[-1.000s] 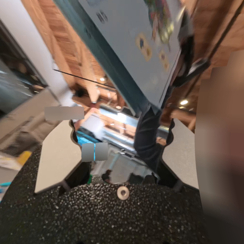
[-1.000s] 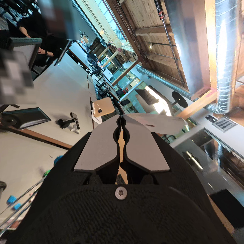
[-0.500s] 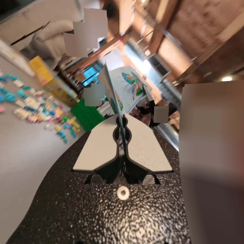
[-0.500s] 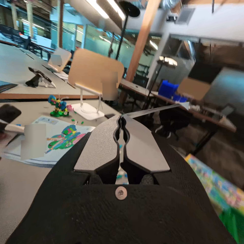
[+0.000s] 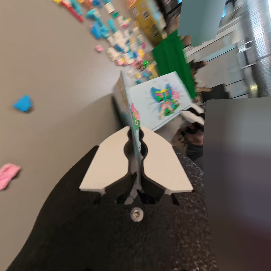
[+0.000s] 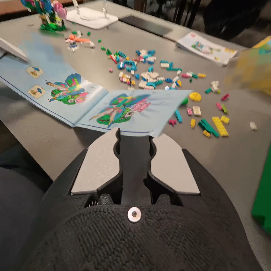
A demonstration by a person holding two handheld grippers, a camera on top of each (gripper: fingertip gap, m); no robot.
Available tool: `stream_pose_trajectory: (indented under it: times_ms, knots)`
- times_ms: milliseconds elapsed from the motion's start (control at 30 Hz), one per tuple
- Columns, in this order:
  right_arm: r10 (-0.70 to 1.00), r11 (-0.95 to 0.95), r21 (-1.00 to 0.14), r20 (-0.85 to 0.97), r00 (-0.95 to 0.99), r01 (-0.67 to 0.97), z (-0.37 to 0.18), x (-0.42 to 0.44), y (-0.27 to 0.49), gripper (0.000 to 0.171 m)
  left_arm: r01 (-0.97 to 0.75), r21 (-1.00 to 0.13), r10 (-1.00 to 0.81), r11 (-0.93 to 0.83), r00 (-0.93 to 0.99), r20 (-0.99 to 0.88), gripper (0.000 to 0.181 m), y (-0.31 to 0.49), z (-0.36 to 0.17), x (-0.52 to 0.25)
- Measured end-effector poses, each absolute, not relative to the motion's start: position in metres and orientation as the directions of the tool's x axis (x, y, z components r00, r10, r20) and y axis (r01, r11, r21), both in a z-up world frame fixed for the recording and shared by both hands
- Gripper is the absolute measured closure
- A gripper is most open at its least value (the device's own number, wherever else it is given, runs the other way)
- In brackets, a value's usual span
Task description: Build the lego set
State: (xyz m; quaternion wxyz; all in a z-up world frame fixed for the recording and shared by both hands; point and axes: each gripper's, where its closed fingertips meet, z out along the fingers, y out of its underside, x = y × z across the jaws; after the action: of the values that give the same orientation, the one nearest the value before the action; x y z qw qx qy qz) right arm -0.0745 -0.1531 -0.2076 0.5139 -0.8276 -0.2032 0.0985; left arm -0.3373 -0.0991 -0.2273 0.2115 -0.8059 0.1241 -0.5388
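Above the grey worktop (image 6: pixel 44 139), the left gripper (image 5: pixel 135 129) stays pinched on a page edge of the instruction booklet (image 6: pixel 93 105), while the right gripper (image 6: pixel 134 132) has spread and let its page go. Now open near the loose lego pieces (image 6: pixel 146 76), the booklet can likely guide building.

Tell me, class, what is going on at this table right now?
A person works two handheld grippers over a grey table. The left gripper is shut on a page of the open instruction booklet, holding it on edge. The right gripper is open, its tips at the booklet's near edge. Loose bricks lie scattered beyond, unbuilt, with a finished model at the far side.
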Motion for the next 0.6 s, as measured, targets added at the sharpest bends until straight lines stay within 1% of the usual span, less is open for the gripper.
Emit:
stream_pose_trajectory:
  times_ms: [100, 200, 267, 300, 367, 400, 433, 500, 567, 600]
  knots:
    - [0.384, -0.450, -0.862, 0.050, 0.922, 0.234, -0.207, -0.047, -0.159, 0.131, -0.028, -0.482, -0.436, -0.876, 0.476, 0.764, 0.152, -0.096, -0.237, -0.343]
    - [0.276, -0.462, -0.840, 0.168, 0.946, 0.284, -0.196, -0.016, -0.155, 0.126, -0.055, -0.517, -0.462, -0.854, 0.537, 0.706, 0.125, -0.096, -0.236, -0.347]
    - [0.202, -0.441, -0.833, 0.272, 0.941, 0.335, -0.183, 0.001, -0.150, 0.124, -0.062, -0.567, -0.478, -0.821, 0.617, 0.625, 0.110, -0.093, -0.233, -0.359]
    - [0.182, -0.414, -0.837, 0.310, 0.933, 0.359, -0.177, 0.005, -0.147, 0.124, -0.059, -0.599, -0.481, -0.799, 0.662, 0.576, 0.105, -0.091, -0.230, -0.366]
    - [0.174, -0.322, -0.860, 0.357, 0.918, 0.395, -0.164, 0.004, -0.137, 0.125, -0.052, -0.671, -0.489, -0.740, 0.726, 0.484, 0.102, -0.091, -0.218, -0.380]
    - [0.189, -0.279, -0.873, 0.359, 0.914, 0.400, -0.162, -0.001, -0.130, 0.125, -0.050, -0.694, -0.490, -0.719, 0.744, 0.454, 0.102, -0.094, -0.212, -0.383]
    - [0.244, -0.250, -0.882, 0.342, 0.907, 0.400, -0.163, -0.012, -0.124, 0.126, -0.053, -0.714, -0.499, -0.698, 0.751, 0.432, 0.102, -0.098, -0.207, -0.384]
    - [0.462, -0.232, -0.881, 0.274, 0.843, 0.413, -0.178, -0.049, -0.119, 0.140, -0.088, -0.754, -0.551, -0.651, 0.738, 0.389, 0.109, -0.111, -0.200, -0.379]
    - [0.643, -0.234, -0.854, 0.224, 0.733, 0.466, -0.198, -0.080, -0.119, 0.142, -0.190, -0.796, -0.642, -0.575, 0.708, 0.294, 0.112, -0.127, -0.200, -0.371]
    - [0.707, -0.226, -0.825, 0.227, 0.670, 0.518, -0.208, -0.090, -0.121, 0.142, -0.262, -0.814, -0.682, -0.518, 0.702, 0.207, 0.119, -0.133, -0.202, -0.370]
